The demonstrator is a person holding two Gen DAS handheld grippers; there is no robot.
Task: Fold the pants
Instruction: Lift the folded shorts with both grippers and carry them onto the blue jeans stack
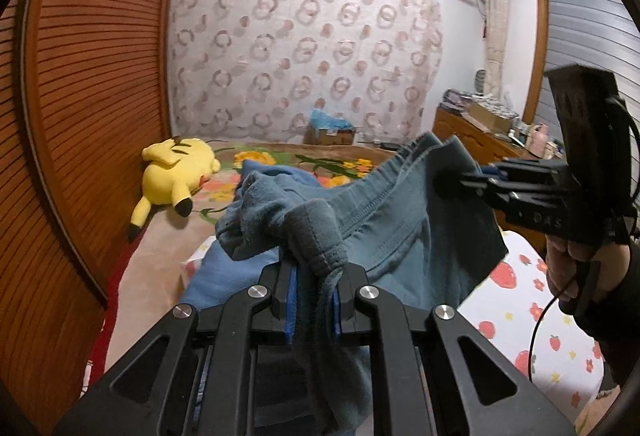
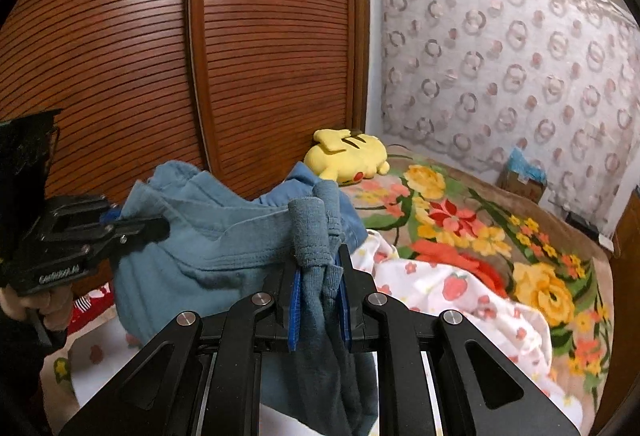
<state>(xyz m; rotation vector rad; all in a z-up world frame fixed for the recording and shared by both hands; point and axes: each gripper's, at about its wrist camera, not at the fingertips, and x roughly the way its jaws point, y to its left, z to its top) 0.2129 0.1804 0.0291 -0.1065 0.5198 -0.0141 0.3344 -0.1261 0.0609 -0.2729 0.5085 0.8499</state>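
Observation:
The blue-grey pants (image 1: 392,228) hang in the air between both grippers, above the bed. My left gripper (image 1: 314,292) is shut on a bunched cuff and edge of the pants. My right gripper (image 2: 320,300) is shut on another bunch of the same pants (image 2: 208,248). In the left wrist view the right gripper (image 1: 460,182) pinches the waistband at the right. In the right wrist view the left gripper (image 2: 156,226) pinches the fabric at the left. The lower part of the pants is hidden below the grippers.
A yellow plush toy (image 1: 180,176) lies on the flowered blanket (image 2: 500,236) by the wooden slatted wardrobe (image 2: 240,56). A strawberry-print sheet (image 1: 532,316) covers the near bed. A cardboard box (image 1: 330,134) and a cluttered dresser (image 1: 480,132) stand at the far end.

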